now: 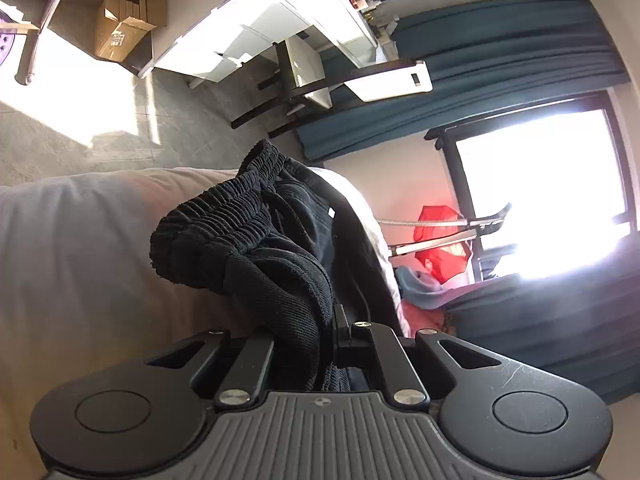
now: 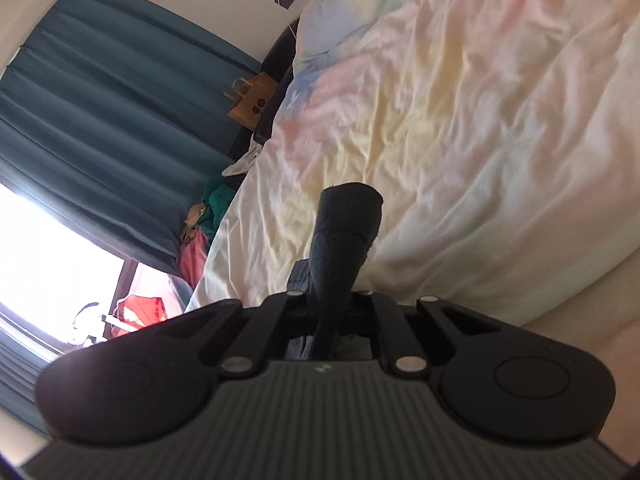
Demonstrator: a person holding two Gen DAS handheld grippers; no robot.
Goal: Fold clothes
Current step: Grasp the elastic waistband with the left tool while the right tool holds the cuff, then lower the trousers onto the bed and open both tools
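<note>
Left gripper (image 1: 308,344): jaws drawn in on a thick bunch of black fabric; the cloth fills the gap between the fingers and spills forward over them
Black garment (image 1: 256,240): ribbed, gathered waistband raised in front of the left gripper, the rest folded over itself and hanging toward the right edge of the bed; a small white tag shows on the smoother dark panel
Right gripper (image 2: 334,312): jaws pinched on a narrow strip of the same dark cloth, which stands up out of the fingers as a rolled, ribbed end (image 2: 348,216)
Where the garment is: held off the bedding between the two grippers, above the bed and near its window-side edge
Bed (image 2: 480,120): covered with a crumpled pastel duvet in pale yellow, pink and blue; in the left wrist view its edge shows as a plain pale surface under the garment
Teal curtains (image 1: 512,44): hang beside a bright window (image 1: 540,192)
Red item (image 1: 440,240): on a rack near the window, past the edge of the bed
Cardboard box (image 1: 128,16): open, on the floor beside a white drawer unit (image 1: 256,40)
Paper bag (image 2: 252,100): brown, beside the bed near the curtains
</note>
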